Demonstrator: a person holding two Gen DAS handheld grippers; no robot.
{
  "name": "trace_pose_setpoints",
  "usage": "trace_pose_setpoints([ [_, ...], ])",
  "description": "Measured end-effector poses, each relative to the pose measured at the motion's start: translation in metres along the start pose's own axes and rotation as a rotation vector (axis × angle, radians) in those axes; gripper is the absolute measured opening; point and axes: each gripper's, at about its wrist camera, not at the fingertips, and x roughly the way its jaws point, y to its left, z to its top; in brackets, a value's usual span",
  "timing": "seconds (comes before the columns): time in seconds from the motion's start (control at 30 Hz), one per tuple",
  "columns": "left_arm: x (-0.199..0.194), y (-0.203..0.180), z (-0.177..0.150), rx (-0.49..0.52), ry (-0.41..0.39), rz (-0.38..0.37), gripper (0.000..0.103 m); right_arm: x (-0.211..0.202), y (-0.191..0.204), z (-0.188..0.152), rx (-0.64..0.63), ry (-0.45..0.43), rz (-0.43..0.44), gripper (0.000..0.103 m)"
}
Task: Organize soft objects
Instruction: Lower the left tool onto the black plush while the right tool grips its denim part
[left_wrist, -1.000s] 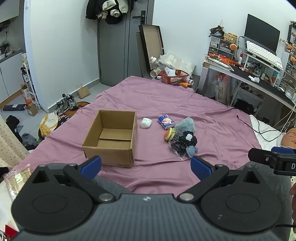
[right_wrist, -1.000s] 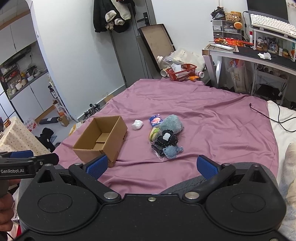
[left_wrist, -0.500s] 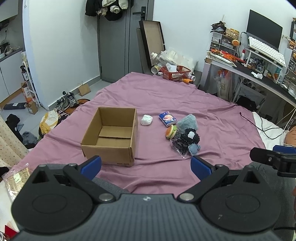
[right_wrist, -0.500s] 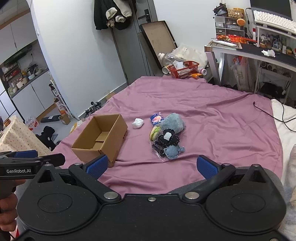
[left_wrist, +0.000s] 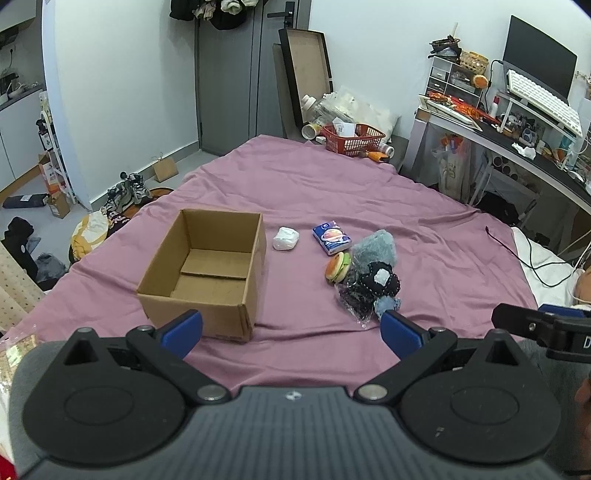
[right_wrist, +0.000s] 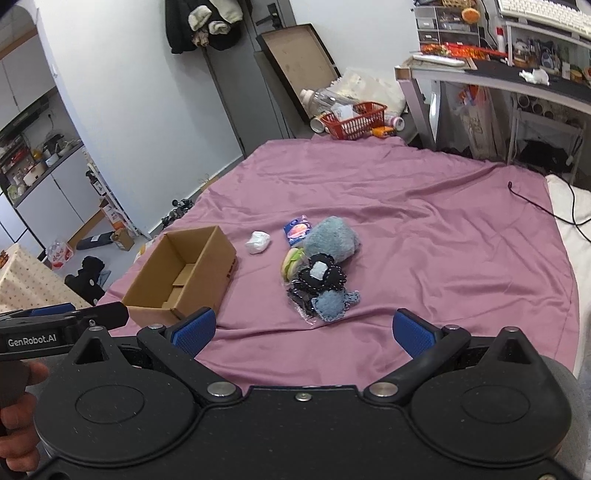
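Purple bedsheet (left_wrist: 332, 192) has an empty cardboard box (left_wrist: 207, 269) with the soft toy pile (left_wrist: 365, 273) just right of it, while left gripper (left_wrist: 291, 328) and right gripper (right_wrist: 301, 328) both hover wide open, holding nothing.

On the bedsheet (left_wrist: 332, 192), the cardboard box (left_wrist: 207, 273) sits left. Right of it lies 1 wad (left_wrist: 285, 238), then a packet (left_wrist: 331, 238). A cluster of soft toys (left_wrist: 365, 277) lies nearer, right of the box.
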Motion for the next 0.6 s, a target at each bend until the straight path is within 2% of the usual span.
trace_pose_setpoints([
  [0.1, 0.011, -0.006, 0.003, -0.005, 0.002, -0.015, 0.102, 0.01, -0.007, 0.005, 0.023, 0.001, -0.024, 0.103],
  [0.27, 0.033, -0.017, 0.009, -0.013, 0.026, -0.036, 0.102, 0.024, -0.016, 0.009, 0.05, 0.006, 0.031, 0.103],
  [0.6, 0.071, -0.034, 0.019, -0.023, 0.037, -0.041, 0.101, 0.057, -0.033, 0.018, 0.101, 0.048, 0.041, 0.103],
])
